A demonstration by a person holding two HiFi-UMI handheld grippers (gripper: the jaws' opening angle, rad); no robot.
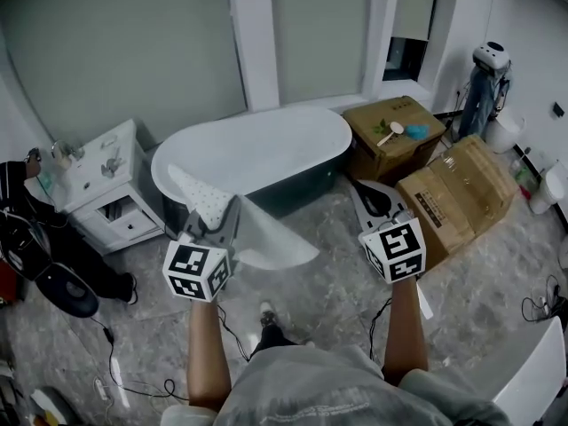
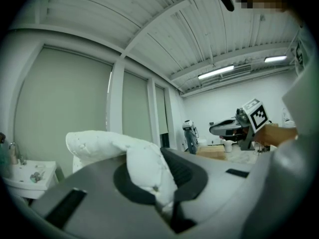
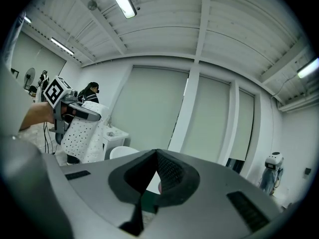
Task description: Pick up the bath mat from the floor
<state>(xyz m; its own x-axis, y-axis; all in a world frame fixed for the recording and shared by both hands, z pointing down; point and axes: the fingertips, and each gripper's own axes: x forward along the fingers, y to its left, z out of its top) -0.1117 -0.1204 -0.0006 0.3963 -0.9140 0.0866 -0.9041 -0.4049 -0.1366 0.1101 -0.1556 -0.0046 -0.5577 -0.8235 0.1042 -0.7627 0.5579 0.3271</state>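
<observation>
The white bath mat hangs off the floor in front of the bathtub, its dotted side turned up near the top. My left gripper is shut on the mat's upper edge. In the left gripper view the mat bulges out between the closed jaws of the left gripper. My right gripper is held up to the right, apart from the mat, shut and with nothing in it. In its own view the right gripper holds nothing, and the mat hangs at the far left.
A white and dark bathtub stands behind the mat. Two cardboard boxes sit to the right. A white cabinet is at the left, with a person in black beside it. Cables lie on the marble floor.
</observation>
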